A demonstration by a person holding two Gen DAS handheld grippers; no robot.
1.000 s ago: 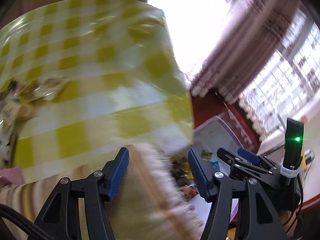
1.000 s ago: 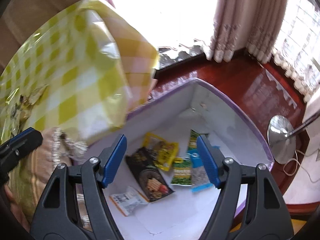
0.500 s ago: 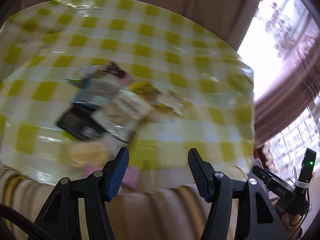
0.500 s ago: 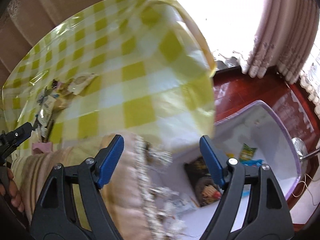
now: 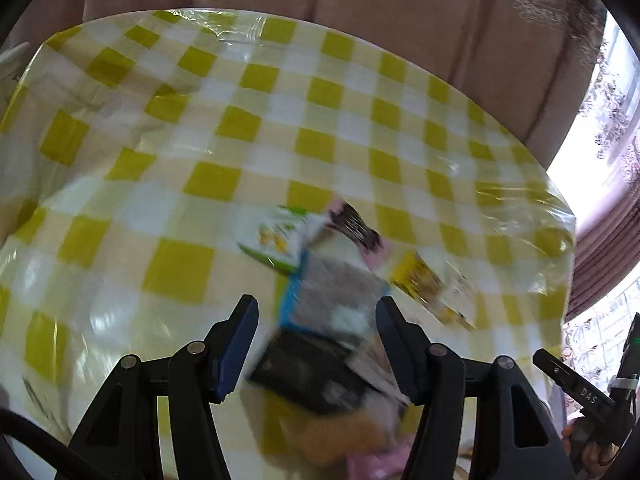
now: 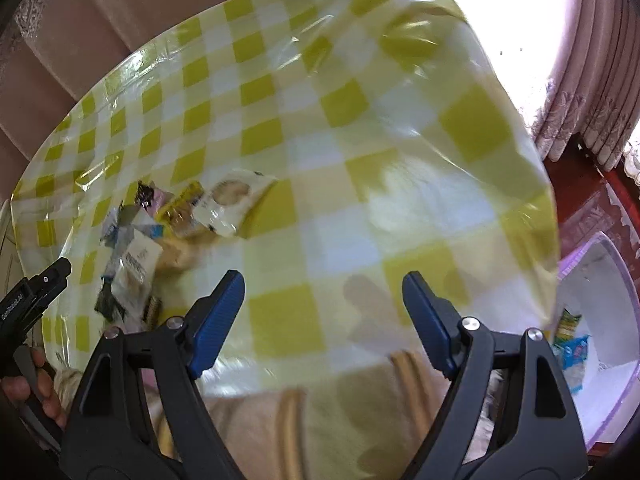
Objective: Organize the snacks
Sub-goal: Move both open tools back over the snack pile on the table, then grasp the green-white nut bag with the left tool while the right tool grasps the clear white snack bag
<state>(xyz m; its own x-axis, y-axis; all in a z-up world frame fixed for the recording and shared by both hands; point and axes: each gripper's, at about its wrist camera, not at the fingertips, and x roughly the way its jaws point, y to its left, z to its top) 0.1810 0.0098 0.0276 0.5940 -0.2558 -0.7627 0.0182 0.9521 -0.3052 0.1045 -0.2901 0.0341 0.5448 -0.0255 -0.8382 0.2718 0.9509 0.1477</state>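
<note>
A pile of snack packets (image 5: pixel 332 304) lies on a round table with a yellow checked cover (image 5: pixel 208 128). My left gripper (image 5: pixel 316 344) is open and empty, jaws spread just above the near end of the pile, over a black packet (image 5: pixel 304 372) and a grey-blue one (image 5: pixel 336 300). The same pile shows at the left in the right wrist view (image 6: pixel 168 232). My right gripper (image 6: pixel 322 316) is open and empty above bare table cover, right of the pile. A white bin with a purple rim (image 6: pixel 600 280) holds a few packets (image 6: pixel 570 344) on the floor at right.
A striped beige cloth (image 6: pixel 288 420) hangs below the table's near edge. Curtains (image 5: pixel 400 20) stand behind the table. A bright window and red wooden floor (image 6: pixel 580 184) are at the right. The left gripper's body shows at the left in the right wrist view (image 6: pixel 32 300).
Both grippers swung left from the floor bin up over the table. The left one has come in close over the snack pile; the right one now faces the bare cover. Both stayed open.
</note>
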